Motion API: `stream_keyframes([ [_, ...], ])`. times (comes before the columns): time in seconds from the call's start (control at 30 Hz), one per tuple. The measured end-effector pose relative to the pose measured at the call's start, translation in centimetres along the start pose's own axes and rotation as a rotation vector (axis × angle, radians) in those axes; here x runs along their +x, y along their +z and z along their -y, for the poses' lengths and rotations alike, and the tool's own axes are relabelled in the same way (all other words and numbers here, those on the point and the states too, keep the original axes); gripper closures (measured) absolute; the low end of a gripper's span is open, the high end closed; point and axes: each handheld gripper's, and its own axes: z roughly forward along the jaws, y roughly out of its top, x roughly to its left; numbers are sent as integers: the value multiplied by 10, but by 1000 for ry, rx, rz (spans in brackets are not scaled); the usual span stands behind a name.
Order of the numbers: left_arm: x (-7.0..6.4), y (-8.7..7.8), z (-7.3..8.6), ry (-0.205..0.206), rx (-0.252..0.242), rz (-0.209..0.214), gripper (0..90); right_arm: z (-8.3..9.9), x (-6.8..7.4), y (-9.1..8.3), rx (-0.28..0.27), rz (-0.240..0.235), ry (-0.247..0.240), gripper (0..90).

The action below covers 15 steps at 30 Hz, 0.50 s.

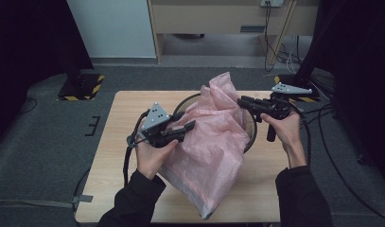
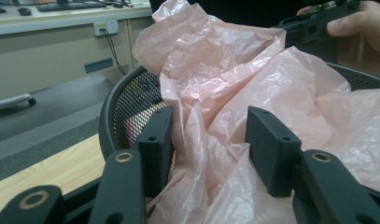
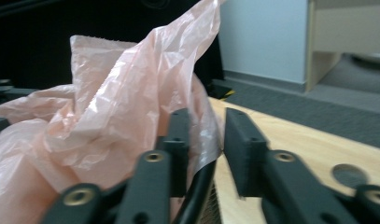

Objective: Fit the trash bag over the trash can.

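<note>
A thin pink plastic bag (image 1: 214, 142) lies crumpled over a black mesh wastebasket (image 1: 180, 101) on the wooden table (image 1: 124, 156), its lower end trailing toward the front edge. My left gripper (image 1: 184, 121) is at the bag's left side. In the left gripper view my left gripper (image 2: 211, 135) stands open, with folds of the bag (image 2: 234, 70) bunched between the jaws in front of the basket's mesh wall (image 2: 131, 107). My right gripper (image 1: 242, 101) is at the basket's right rim. There my right gripper (image 3: 206, 135) is open, straddling the rim (image 3: 197, 191) and the bag's edge (image 3: 108, 116).
A light wooden desk (image 1: 228, 19) with hanging cables stands beyond the table. Black stand bases with yellow hazard stripes (image 1: 81, 87) sit on the grey carpet at both far corners. Bare tabletop (image 3: 290, 135) lies right of the basket.
</note>
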Motion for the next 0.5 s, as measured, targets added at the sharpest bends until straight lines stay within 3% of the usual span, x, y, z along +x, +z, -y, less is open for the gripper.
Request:
stream_keyframes([
  [0.1, 0, 0, 0, 0, 1, 0, 521, 1, 0, 0, -13, -5, 18, 779],
  [0.23, 0, 0, -1, -1, 6, 1, 521, -1, 2, -3, -32, 24, -18, 831],
  [0.27, 0, 0, -1, -3, 4, 1, 522, -4, 4, -6, -70, 4, -30, 900],
  [0.3, 0, 0, -1, -3, 4, 1, 522, -5, 6, -7, -75, 12, -43, 900],
  [0.5, 0, 0, -1, -9, 6, 1, 522, -7, 19, -7, -54, -47, -109, 900],
])
